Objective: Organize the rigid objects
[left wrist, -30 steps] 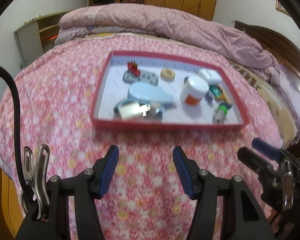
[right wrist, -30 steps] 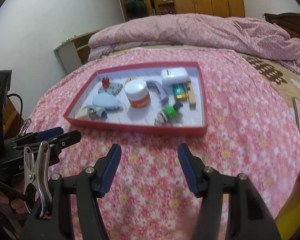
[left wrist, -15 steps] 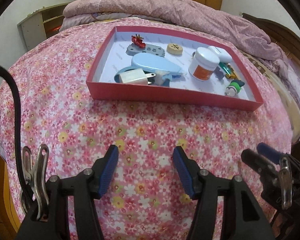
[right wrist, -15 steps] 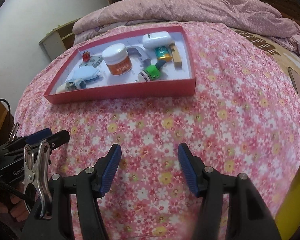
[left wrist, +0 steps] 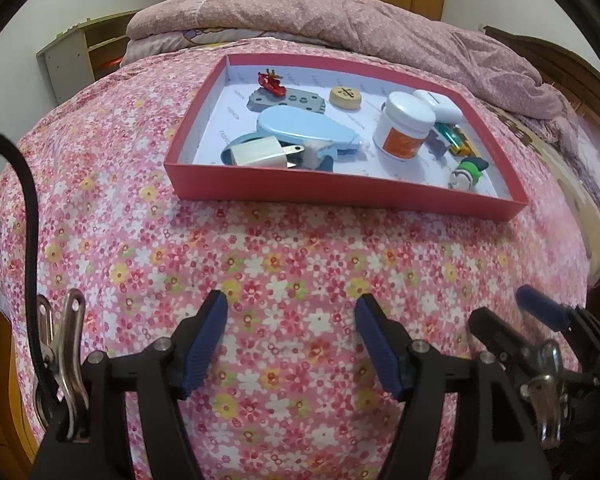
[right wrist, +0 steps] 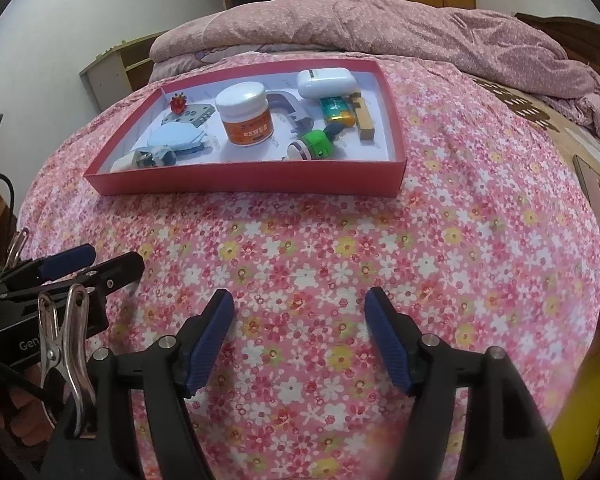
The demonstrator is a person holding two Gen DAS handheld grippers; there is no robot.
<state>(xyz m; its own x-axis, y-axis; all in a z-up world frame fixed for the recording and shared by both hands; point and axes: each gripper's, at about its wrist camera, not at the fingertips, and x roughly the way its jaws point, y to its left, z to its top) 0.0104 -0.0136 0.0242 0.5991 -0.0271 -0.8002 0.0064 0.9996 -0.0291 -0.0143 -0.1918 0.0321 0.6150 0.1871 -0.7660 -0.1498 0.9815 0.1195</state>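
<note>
A red shallow box (left wrist: 340, 194) (right wrist: 240, 179) lies on the flowered bedspread and holds several small things. Among them are a white jar with an orange label (left wrist: 404, 126) (right wrist: 246, 118), a pale blue oval case (left wrist: 304, 130), a white charger plug (left wrist: 256, 152), a white earbud case (right wrist: 326, 83) and a green toy (right wrist: 314, 146). My left gripper (left wrist: 292, 304) hovers over the bedspread well short of the box, its jaws opening with nothing between them. My right gripper (right wrist: 300, 300) does the same beside it, jaws opening and empty.
A rumpled pink quilt (left wrist: 340, 24) is heaped behind the box, with wooden wardrobes beyond. A low shelf unit (left wrist: 80, 56) stands at the left of the bed. A phone (right wrist: 598, 196) lies on the bed at the far right.
Both grippers have sunk and tipped further down toward the bedspread, so the box now sits higher in each view. The jaws of both stand wider apart.
</note>
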